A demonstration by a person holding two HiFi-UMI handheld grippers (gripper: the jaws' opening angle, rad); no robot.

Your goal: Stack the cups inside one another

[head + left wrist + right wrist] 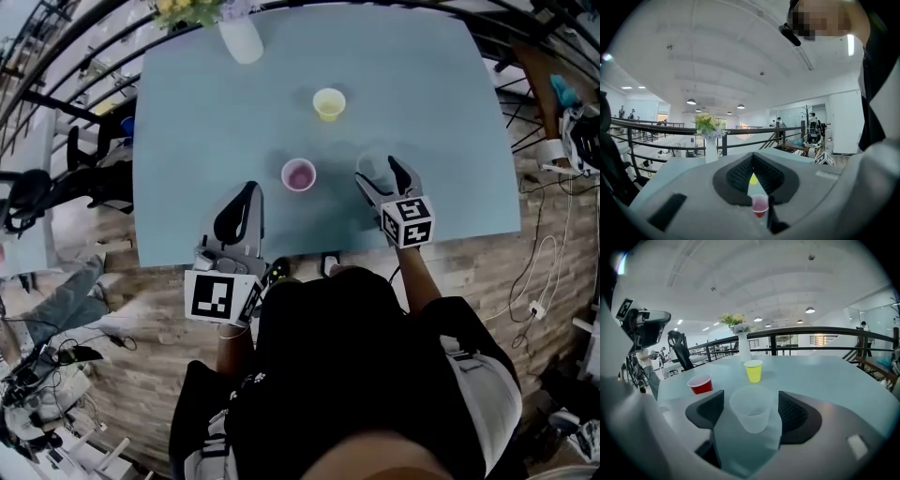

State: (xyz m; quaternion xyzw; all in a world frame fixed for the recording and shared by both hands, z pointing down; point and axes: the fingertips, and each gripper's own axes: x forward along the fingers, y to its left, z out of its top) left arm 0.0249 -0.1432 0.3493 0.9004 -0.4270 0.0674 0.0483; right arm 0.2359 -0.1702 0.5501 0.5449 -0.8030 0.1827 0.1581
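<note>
clear cup (751,416) between right gripper (750,405) jaws

Blue table (187,141), plank floor (487,272), blk railing (820,330), ceiling lamps (691,101).

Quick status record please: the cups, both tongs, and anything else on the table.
clear cup: upright on table, between open right tongs, pads not touching it
red cup: upright, alone, ahead of left tongs
yellow cup: upright, alone, farther back
left tongs: shut, empty
stacked: none yet
other: vase at far edge
</note>
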